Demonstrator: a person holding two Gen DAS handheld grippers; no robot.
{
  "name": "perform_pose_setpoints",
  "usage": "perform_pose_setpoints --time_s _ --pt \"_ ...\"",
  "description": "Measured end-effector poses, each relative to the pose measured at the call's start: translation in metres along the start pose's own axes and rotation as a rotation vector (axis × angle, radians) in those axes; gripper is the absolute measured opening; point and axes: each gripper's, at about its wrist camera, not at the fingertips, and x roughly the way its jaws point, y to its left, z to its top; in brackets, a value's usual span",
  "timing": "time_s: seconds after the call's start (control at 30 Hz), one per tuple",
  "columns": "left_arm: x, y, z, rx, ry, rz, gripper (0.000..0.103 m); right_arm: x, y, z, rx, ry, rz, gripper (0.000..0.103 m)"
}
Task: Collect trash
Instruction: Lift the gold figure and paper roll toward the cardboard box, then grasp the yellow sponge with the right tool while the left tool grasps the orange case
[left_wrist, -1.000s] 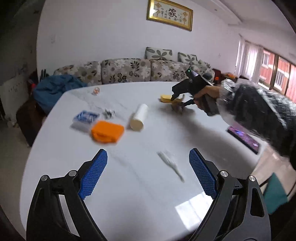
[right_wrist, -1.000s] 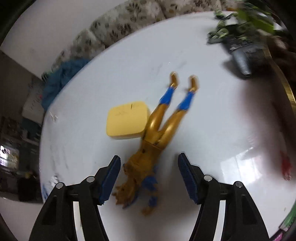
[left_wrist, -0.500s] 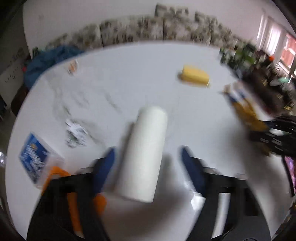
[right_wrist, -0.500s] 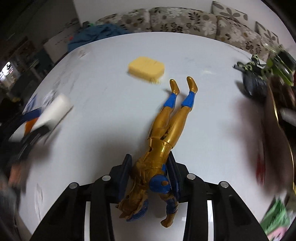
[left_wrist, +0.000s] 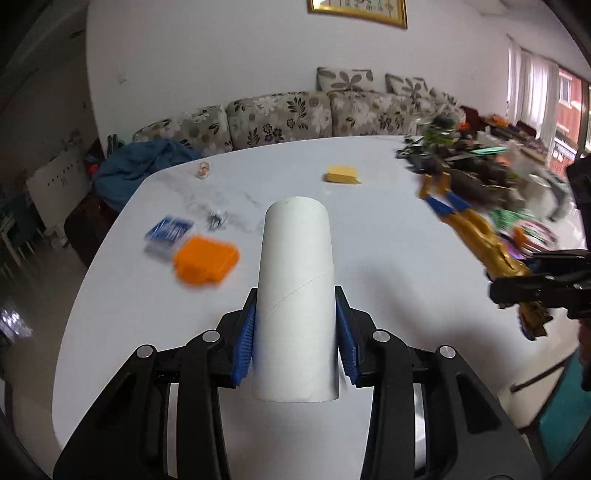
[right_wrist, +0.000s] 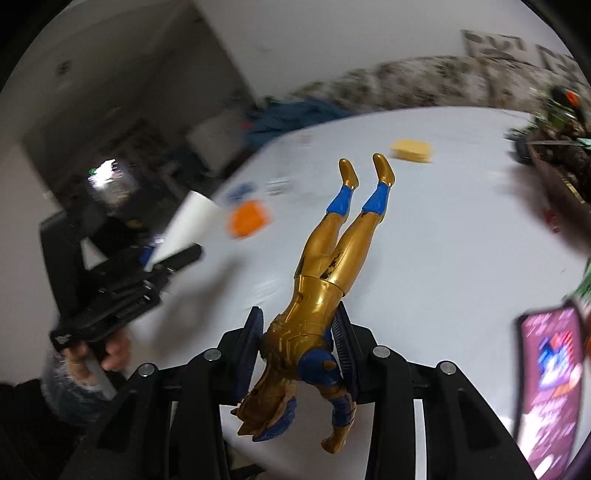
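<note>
Gripping a white cardboard tube (left_wrist: 295, 295), the left gripper (left_wrist: 295, 339) had just closed its jaws, blue pads pressed on both tube sides, clear of the white table (left_wrist: 122, 314). An orange box (left_wrist: 206, 261) lay at 10 o'clock, a yellow sponge (left_wrist: 342, 174) at 12. The right gripper (right_wrist: 298, 347) clamped a gold toy figure (right_wrist: 325, 280) at the torso, legs pointing to 12 o'clock.
</note>
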Motion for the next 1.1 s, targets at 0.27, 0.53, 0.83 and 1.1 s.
perform_pose_setpoints --time_s 0.27,0.53,0.83,1.1 --pt "-0.066 -0.012 -0.122 0.003 0.13 -0.055 0.038 -0.002 0.074 -0.111 -0.112 0.177 0.188 0.038" --pt "-0.009 -0.022 -0.2 0.124 0.302 -0.086 0.089 0.049 0.074 -0.17 -0.25 0.377 0.09 0.066" --pt "-0.044 0.01 -0.139 0.089 0.14 -0.114 0.089 -0.009 0.085 -0.093 -0.306 0.143 0.044 0.067" --pt "0.041 0.069 0.011 -0.162 0.054 0.112 0.092 0.065 -0.004 0.113 -0.443 -0.002 -0.278 0.078"
